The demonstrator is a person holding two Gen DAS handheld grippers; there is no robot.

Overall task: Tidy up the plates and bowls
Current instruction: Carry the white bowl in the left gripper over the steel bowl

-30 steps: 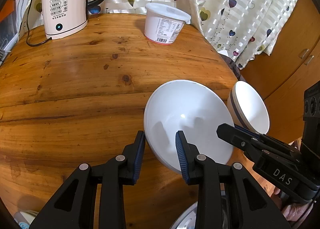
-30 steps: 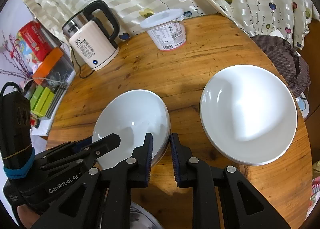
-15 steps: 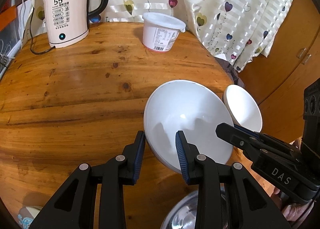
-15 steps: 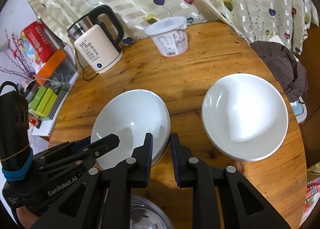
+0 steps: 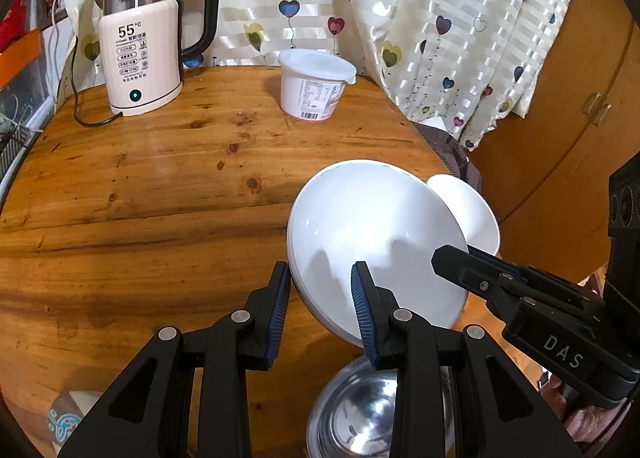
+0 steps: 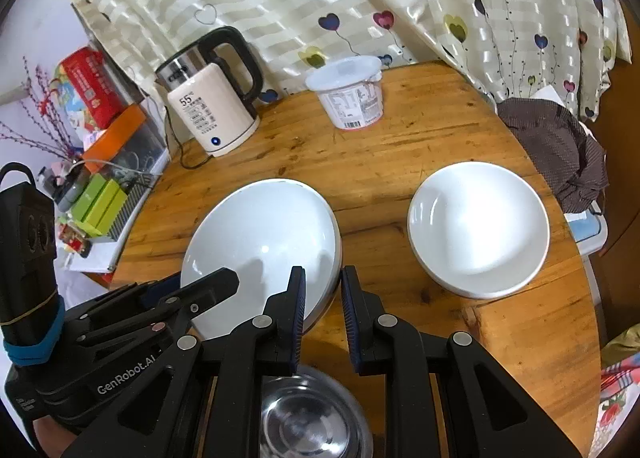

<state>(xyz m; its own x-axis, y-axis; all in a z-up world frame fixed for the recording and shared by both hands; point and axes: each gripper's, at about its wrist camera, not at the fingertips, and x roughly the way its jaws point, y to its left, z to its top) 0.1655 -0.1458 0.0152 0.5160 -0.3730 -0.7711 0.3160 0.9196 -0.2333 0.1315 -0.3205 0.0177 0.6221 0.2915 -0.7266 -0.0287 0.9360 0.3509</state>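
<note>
In the left wrist view, the rim of a tilted white plate (image 5: pixel 372 234) is gripped by the jaws of the left gripper (image 5: pixel 320 310) and of the right gripper (image 6: pixel 322 310). It is carried above the desk (image 5: pixel 160 186). Lowering onto the other plate (image 6: pixel 478 228) is judged next; level alignment is called for.

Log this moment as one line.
left gripper: shut on white bowl rim | right gripper: shut on same bowl | bowl: tilted above steel bowl

Both wrist views look steeply down, close over the table (image 5: pixel 160 194), sharing the kettle (image 6: pixel 212 114).
</note>
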